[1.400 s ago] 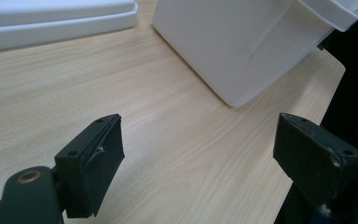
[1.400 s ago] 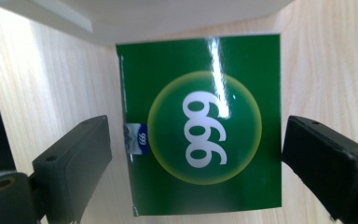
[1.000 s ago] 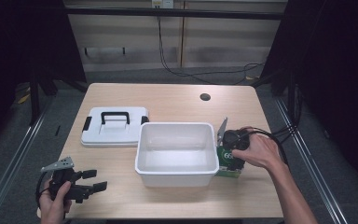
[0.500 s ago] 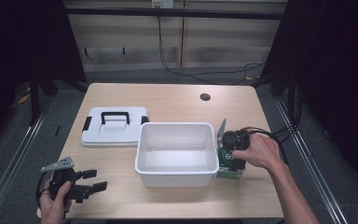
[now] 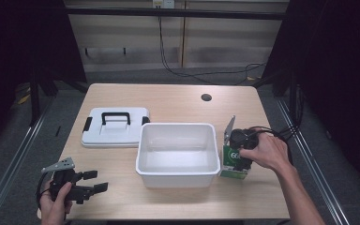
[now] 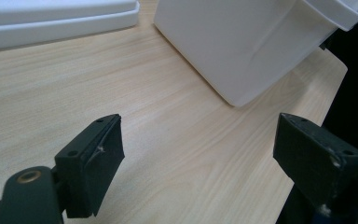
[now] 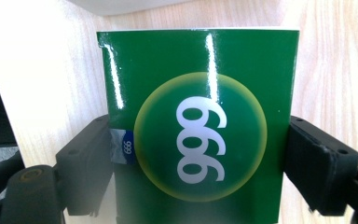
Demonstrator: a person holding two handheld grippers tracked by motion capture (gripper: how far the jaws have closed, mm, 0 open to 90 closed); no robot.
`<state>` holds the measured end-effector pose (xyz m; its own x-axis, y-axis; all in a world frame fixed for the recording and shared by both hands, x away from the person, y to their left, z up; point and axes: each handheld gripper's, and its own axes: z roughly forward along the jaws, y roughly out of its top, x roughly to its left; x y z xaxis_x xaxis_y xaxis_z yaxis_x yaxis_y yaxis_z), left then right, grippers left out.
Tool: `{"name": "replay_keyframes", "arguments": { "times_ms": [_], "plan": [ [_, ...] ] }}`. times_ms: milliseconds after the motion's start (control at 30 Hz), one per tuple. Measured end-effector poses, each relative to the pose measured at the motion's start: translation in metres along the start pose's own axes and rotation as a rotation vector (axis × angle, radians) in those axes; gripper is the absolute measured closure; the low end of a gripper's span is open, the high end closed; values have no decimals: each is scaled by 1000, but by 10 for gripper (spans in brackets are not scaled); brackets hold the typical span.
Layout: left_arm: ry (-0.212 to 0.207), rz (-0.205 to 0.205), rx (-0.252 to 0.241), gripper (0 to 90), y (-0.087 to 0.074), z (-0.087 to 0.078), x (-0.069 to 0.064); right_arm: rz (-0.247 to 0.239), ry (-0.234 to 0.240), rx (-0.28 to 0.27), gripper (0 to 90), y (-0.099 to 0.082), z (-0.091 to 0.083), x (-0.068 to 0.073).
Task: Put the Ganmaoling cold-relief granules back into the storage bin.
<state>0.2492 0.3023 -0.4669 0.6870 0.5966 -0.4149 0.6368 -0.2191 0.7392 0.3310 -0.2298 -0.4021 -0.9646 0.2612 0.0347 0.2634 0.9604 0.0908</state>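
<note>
Two tongs in play; only the right one is working. Right tongs [image 5: 236,157] at centre right of the high view, lowered a touch from half a second ago onto the green carton [image 5: 234,164], which has stayed put just beside the right wall of the white tub [image 5: 178,176]. Right gripper view: green carton [image 7: 198,121] with the white "666" on its yellow-ringed disc sits between both jaws, left jaw against the carton's edge, right jaw at its other side. Judged clenched on the carton, or within a hair of it. Carton base appears to rest on the tabletop [image 5: 168,101], not yet lifted

Left tongs [image 5: 79,185] at lower left of the high view, unchanged over the last second, jaws wide apart, grasping nothing. Left gripper view: bare wood between the jaws, tub wall [image 6: 242,46] at upper right

White lid with black handle [image 5: 115,125] lies flat left of the tub, apart from it. Tub interior looks empty

Meaning: grip just settled, so the lift over the rim into the tub reads as the next move
</note>
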Motion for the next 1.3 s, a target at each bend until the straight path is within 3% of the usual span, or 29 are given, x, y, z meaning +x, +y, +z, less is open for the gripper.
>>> {"name": "replay_keyframes", "arguments": {
  "times_ms": [567, 800, 867, 900, 1000, 1300],
  "plan": [
    [-4, -4, -3, 160, -1, 0, 0, 61, -5, -71, 165, -23, -20, 5],
    [-1, 0, 0, 161, 0, 0, 0, 95, -2, -126, 166, -29, -28, 10],
    [-2, 0, -1, 160, 0, 0, 0, 86, -7, -132, 166, -31, -28, 9],
    [-3, 0, -4, 161, 0, 0, 0, 108, -10, -141, 166, -33, -31, 10],
    [-3, 0, -2, 161, 0, -1, 0, 110, -20, -177, 166, -40, -37, 9],
    [-3, 0, -3, 160, 0, 0, 0, 142, -28, -215, 166, -52, -56, 12]
  ]
}}
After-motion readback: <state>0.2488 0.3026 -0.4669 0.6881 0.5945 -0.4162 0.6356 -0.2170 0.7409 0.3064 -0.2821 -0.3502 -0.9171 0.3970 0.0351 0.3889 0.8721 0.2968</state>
